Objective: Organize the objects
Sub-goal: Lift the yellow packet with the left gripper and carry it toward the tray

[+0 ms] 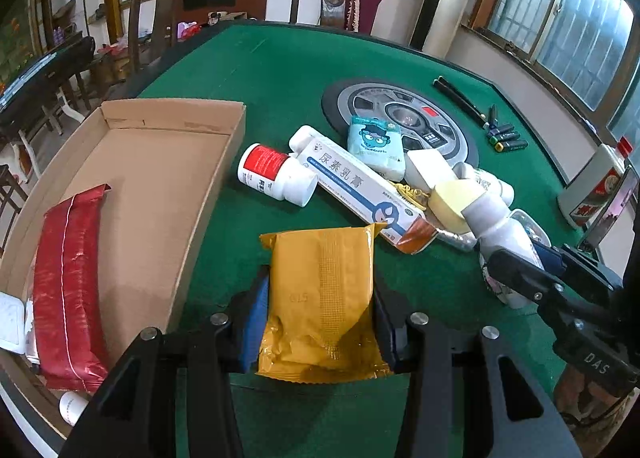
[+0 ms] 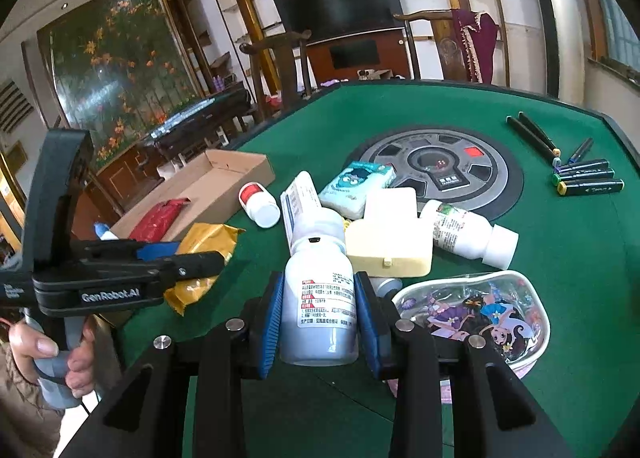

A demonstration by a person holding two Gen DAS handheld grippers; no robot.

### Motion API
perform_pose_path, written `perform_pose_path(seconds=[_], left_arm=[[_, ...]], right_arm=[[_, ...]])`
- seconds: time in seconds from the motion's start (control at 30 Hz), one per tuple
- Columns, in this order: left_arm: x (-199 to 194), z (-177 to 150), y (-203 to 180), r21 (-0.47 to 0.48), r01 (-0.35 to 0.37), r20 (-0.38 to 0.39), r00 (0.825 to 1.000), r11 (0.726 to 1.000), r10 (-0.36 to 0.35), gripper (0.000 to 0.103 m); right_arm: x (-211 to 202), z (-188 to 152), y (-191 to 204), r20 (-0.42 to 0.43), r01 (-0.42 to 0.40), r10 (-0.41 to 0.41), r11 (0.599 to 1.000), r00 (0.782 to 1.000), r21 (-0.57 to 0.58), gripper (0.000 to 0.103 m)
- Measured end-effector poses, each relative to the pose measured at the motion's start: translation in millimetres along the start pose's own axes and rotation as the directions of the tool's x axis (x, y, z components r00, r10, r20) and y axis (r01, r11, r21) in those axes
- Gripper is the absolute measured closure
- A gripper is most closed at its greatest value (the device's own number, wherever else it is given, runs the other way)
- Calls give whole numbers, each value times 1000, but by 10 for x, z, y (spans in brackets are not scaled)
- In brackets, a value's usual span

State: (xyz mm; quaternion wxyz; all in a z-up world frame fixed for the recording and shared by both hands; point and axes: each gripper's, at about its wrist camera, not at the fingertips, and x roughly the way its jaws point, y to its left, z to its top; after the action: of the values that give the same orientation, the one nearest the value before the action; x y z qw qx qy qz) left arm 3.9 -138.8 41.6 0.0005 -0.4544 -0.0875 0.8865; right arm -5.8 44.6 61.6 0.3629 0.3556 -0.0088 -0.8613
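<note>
Left wrist view: my left gripper (image 1: 320, 322) clamps a crinkled yellow foil packet (image 1: 320, 298) over the green felt table (image 1: 280, 69), beside the shallow cardboard tray (image 1: 160, 161); right wrist view: my right gripper (image 2: 320, 322) pinches a white plastic medicine bottle (image 2: 322, 294) at the clutter's edge.

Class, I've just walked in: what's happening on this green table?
A person is sorting clutter with two handheld grippers. The left gripper is clamped on a yellow foil packet beside the cardboard box, which already holds a red packet. The right gripper grips a white medicine bottle at the pile's near edge.
</note>
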Motion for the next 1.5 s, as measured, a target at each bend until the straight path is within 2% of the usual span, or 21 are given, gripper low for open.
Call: perform_pose_path(seconds=[0.27, 0.67, 1.5], left_arm=[[-23, 1, -1, -2, 7, 13, 1000, 1000, -7, 58], [-79, 24, 66, -19, 0, 35, 999, 1000, 0, 58], [-349, -5, 296, -66, -24, 97, 995, 998, 30, 58]], right_arm=[[-20, 44, 7, 17, -32, 31, 998, 999, 60, 66], [-5, 69, 163, 39, -88, 85, 992, 996, 90, 66], [123, 67, 297, 39, -96, 93, 991, 995, 89, 66]])
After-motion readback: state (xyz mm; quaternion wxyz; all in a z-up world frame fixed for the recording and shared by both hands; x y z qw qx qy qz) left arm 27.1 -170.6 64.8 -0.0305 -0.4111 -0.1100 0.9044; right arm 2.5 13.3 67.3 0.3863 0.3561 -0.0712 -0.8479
